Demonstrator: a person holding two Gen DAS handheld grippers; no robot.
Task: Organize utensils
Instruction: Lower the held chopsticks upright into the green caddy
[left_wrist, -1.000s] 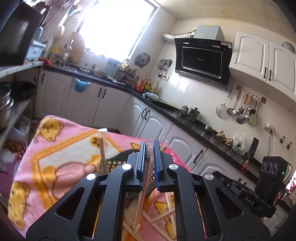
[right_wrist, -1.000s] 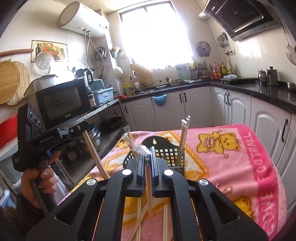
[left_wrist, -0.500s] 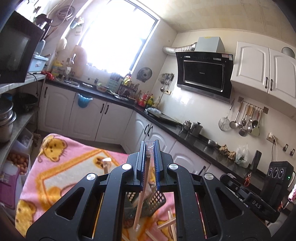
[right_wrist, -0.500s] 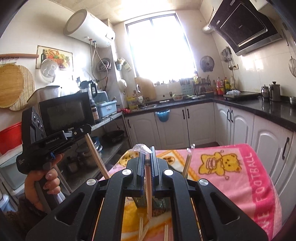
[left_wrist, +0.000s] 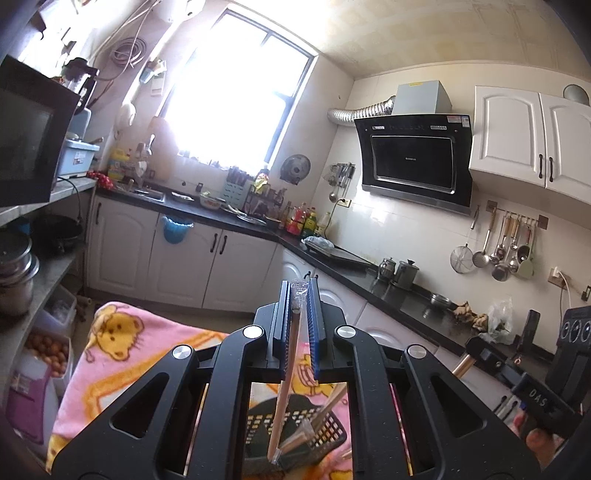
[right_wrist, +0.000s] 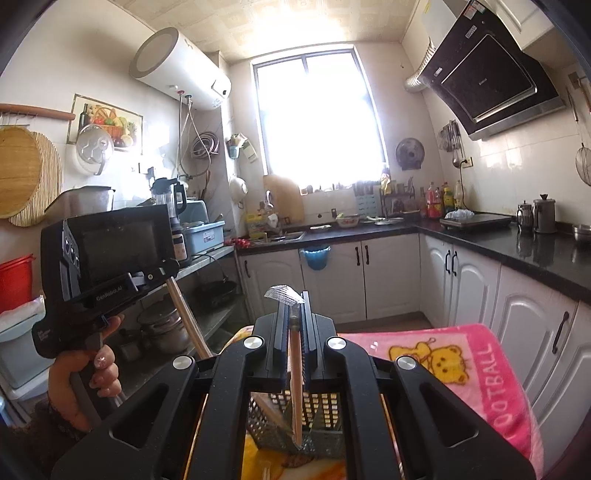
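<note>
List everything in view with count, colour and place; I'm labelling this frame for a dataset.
Wrapped chopsticks: two, tan in clear sleeves, one in the left gripper, one in the right.
Basket: one, black mesh, on the blanket below both grippers, more wrapped chopsticks standing in it.
Blanket: one, pink with yellow bears, covering the table.
Range hood: one, black, on the wall.
Water heater: one, white, high on the wall.
Microwave: one, black, on the shelf.
Hanging ladles: several, metal, on the wall rail.
Left gripper: black, jaws shut on a chopstick.
Right gripper: black, jaws shut on a chopstick.
</note>
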